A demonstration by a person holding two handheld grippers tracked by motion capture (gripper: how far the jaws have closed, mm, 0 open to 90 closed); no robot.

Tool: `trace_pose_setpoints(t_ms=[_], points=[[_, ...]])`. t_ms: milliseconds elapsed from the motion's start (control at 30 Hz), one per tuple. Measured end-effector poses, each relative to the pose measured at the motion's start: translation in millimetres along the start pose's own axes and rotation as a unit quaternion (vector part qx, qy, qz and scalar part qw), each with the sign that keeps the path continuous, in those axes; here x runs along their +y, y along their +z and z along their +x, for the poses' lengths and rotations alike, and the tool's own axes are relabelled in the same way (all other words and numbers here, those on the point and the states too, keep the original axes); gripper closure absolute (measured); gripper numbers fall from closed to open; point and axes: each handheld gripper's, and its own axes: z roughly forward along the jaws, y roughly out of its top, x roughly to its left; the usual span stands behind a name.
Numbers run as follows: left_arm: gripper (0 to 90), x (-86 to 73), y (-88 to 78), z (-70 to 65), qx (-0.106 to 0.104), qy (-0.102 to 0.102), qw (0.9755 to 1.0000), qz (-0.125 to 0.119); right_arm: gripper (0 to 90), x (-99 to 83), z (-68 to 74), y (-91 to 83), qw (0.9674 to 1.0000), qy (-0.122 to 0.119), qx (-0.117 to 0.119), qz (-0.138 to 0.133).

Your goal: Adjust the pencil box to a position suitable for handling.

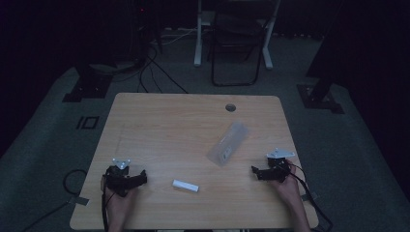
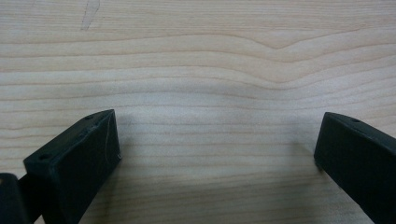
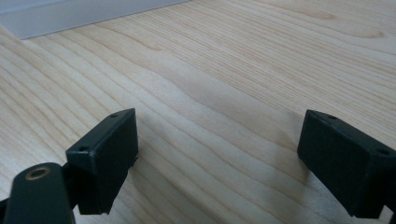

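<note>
Left gripper view: jaws apart, bare wood grain between them; right gripper view shows the same, with a pale edge at upper left. In the high view the left gripper (image 1: 126, 178) sits at lower left and the right gripper (image 1: 270, 170) at lower right, both resting on the table (image 1: 159, 116). Small white box (image 1: 185, 185) lies flat at lower centre: probably light, stiff, best pinched across its narrow sides. Clear plastic bag (image 1: 228, 143), right of centre, looks limp and slippery; contents too dim to identify.
</note>
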Motion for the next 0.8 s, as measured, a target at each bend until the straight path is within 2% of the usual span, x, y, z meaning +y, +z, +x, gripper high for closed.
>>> trace_pose_setpoints(t_ms=[167,367,467,533,567,600,633,667,700,767,800], points=[[0.4,-0.7,-0.6,-0.5,0.001,-0.001,1.0000,0.000,12.0,-0.7,5.2,-0.6,1.0000,-0.006,0.004,0.000],[0.4,-0.9,-1.0,-0.9,0.001,-0.001,1.0000,0.000,12.7,0.4,13.0,-1.4,0.9999,0.007,-0.007,0.007],[0.4,-0.9,-0.9,-0.9,0.001,-0.002,1.0000,0.000,14.5,3.3,20.2,-1.8,1.0000,0.006,-0.002,0.004],[0.4,-0.9,-1.0,-0.8,0.001,-0.001,1.0000,0.001,14.5,9.5,30.5,-3.9,0.9999,0.000,-0.009,-0.008],[0.4,-0.9,-1.0,-0.9,0.001,-0.001,1.0000,0.001,14.5,9.5,30.5,-3.9,0.9999,0.000,-0.009,-0.008],[0.4,-0.9,-1.0,-0.9,0.001,-0.001,1.0000,0.001,14.4,14.7,37.6,-6.1,0.9998,-0.001,-0.009,-0.020],[0.4,-0.9,-1.0,-0.9,0.001,-0.001,1.0000,0.001,14.4,14.7,37.6,-6.1,0.9998,-0.001,-0.009,-0.020],[0.4,-0.9,-1.0,-0.8,0.001,-0.001,1.0000,0.001,12.7,21.3,47.0,-7.6,0.9995,-0.003,-0.009,-0.031],[0.4,-0.9,-1.0,-0.9,0.001,-0.001,1.0000,0.001,12.7,21.3,47.0,-7.6,0.9995,-0.003,-0.009,-0.031],[0.4,-0.8,-0.8,-1.1,0.002,-0.002,1.0000,0.000,10.7,29.2,57.2,-7.2,0.9992,-0.004,-0.012,-0.039],[0.4,-0.7,-0.7,-1.2,0.003,-0.003,1.0000,0.000,10.3,37.4,67.0,-5.2,0.9989,-0.007,-0.010,-0.046]])
